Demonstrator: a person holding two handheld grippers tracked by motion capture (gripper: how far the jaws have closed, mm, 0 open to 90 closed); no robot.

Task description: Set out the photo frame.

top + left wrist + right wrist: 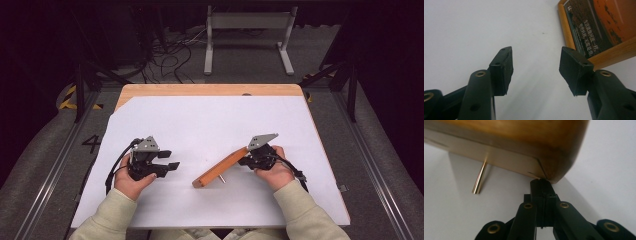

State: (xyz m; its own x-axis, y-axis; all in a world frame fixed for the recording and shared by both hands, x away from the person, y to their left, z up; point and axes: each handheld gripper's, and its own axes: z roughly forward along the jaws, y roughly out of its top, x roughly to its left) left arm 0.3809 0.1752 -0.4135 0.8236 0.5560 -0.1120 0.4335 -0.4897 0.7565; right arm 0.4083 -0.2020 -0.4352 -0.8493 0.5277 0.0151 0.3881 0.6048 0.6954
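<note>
Because the wooden picture frame lies tilted and edge-on in the high view, its front is hidden there, and the left gripper view cuts it off at one corner. The right tongs are closed at the frame's upper corner, pressed against its edge, whose lower end rests on the white table. The left tongs stand open and empty, well apart from the frame.

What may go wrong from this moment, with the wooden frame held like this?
The right gripper pinches the wooden picture frame only at one corner, so the frame may slip or swing. The thin metal peg under the frame touches the white table and might catch or bend. The left gripper stands open near the frame's front and could bump it.
</note>
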